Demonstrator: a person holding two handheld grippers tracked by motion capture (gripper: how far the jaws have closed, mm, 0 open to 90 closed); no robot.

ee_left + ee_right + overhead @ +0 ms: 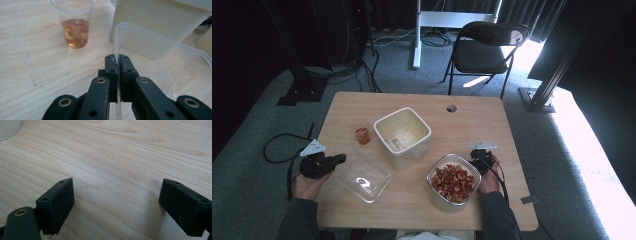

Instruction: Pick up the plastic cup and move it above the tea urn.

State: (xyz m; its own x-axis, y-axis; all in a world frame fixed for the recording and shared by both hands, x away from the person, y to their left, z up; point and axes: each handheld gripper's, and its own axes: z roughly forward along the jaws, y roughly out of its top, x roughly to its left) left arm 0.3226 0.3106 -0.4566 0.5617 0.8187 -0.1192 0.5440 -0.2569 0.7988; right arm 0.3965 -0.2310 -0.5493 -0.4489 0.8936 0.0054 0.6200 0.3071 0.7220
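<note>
Grey carpet spreads around your light wooden table (492,125), with a black folding chair (484,50) and a white desk frame (447,20) beyond it against dark curtains. No brand, label or writing can be read on anything.

Near the table's middle stands a cream square plastic tub (402,131), open and empty-looking. Toward your right, near the front edge, sits a clear square container of red-brown dried pieces (453,182). Your left gripper (332,161) has its jaws pressed together on the rim of a clear, thin plastic lid (160,41), pinching it edge-on. From above, the lid lies front left of the cream tub, just beside it. A small clear plastic cup with amber liquid and reddish pieces (362,132) stands left of the tub.

Your right gripper (478,159) rests at the container's right side, its jaws spread wide over bare wood, with nothing between them.
</note>
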